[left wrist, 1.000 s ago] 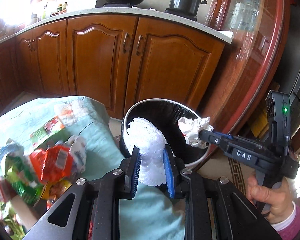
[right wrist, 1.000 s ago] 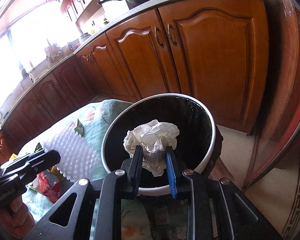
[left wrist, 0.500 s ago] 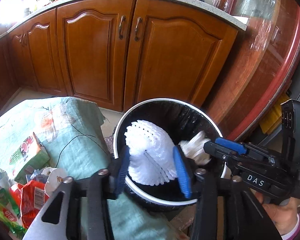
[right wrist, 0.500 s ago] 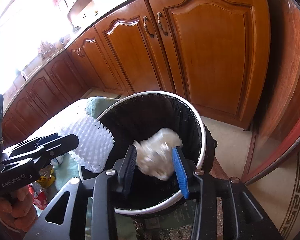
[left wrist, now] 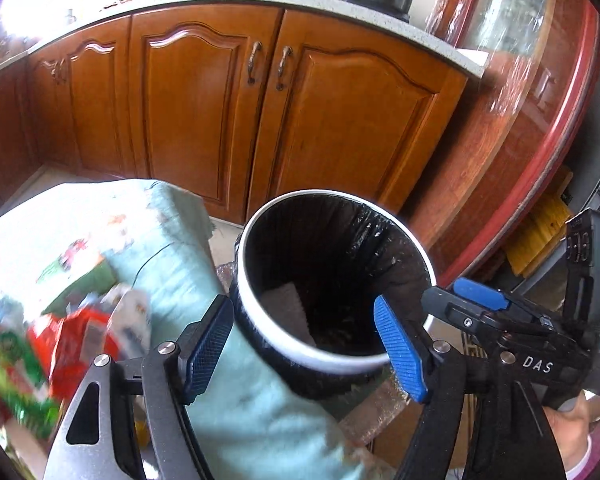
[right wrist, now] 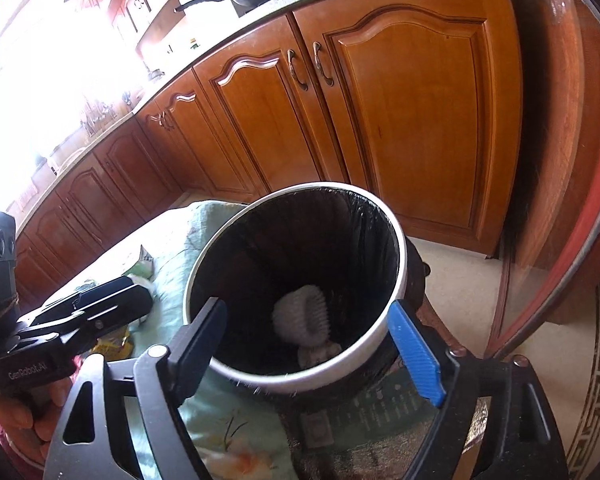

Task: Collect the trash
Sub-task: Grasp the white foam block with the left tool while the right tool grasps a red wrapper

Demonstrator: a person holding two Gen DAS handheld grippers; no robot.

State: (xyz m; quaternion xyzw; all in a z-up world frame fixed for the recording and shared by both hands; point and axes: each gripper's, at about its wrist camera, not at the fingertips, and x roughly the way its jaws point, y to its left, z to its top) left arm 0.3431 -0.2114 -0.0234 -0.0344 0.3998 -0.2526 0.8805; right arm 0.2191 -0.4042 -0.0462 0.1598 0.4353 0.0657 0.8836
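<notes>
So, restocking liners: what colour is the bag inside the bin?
Black, under a white rim; the liner shows best in the right wrist view.

I am holding my left gripper (left wrist: 304, 344), its blue ribbed pads spread wide with nothing between them, over the round white-rimmed bin lined with a black plastic bag (left wrist: 336, 354). A pale foam piece (left wrist: 286, 312) is lying deep inside the bin. Left of the bin, blurred red and green wrappers (left wrist: 52, 356) are resting on a mint-green cloth (left wrist: 180, 268). Right of the bin, the black right gripper (left wrist: 480, 308) is hovering near the rim.
</notes>
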